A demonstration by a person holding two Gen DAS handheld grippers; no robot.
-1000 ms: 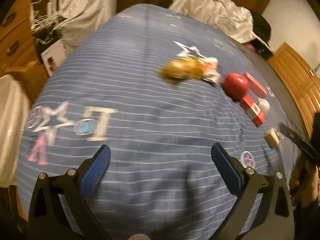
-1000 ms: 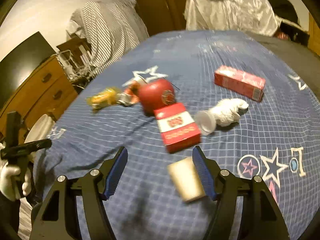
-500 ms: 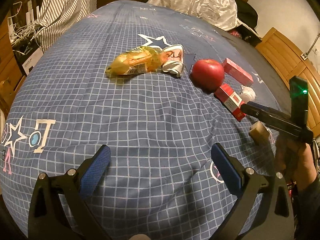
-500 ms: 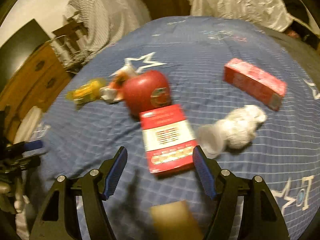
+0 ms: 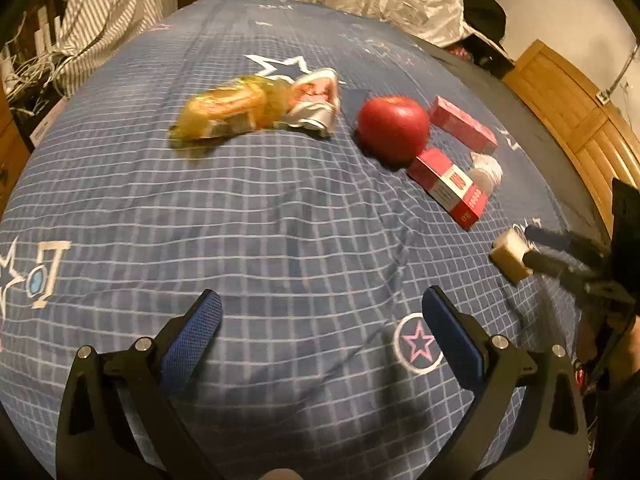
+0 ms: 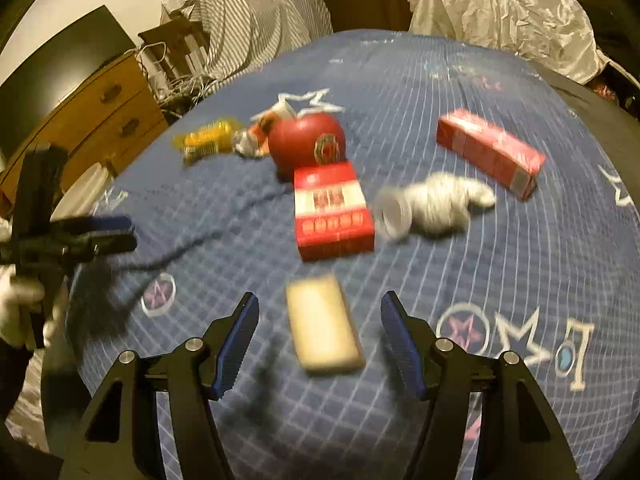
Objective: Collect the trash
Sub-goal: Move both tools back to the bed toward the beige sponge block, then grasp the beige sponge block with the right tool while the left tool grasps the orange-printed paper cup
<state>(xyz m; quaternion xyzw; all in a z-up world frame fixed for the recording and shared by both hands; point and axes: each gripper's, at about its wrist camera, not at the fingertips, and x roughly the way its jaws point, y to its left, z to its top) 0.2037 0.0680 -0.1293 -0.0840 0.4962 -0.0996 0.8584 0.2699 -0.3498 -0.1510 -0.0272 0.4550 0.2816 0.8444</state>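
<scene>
Step in hand: first pick. Right gripper (image 6: 316,336), released, straddles the tan block (image 6: 323,326) before the apple (image 6: 307,145). Next: lower, clench. Left gripper (image 5: 320,320) released, empty.

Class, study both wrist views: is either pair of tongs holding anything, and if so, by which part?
Nothing is held. The left tongs are open over bare bedspread; the right tongs are open, straddling the tan block without gripping it.

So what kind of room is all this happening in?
Most likely a bedroom. The things lie on a soft blue checked bedspread with star prints, a wooden chest of drawers stands beside it, and striped clothing is draped at the far end.
</scene>
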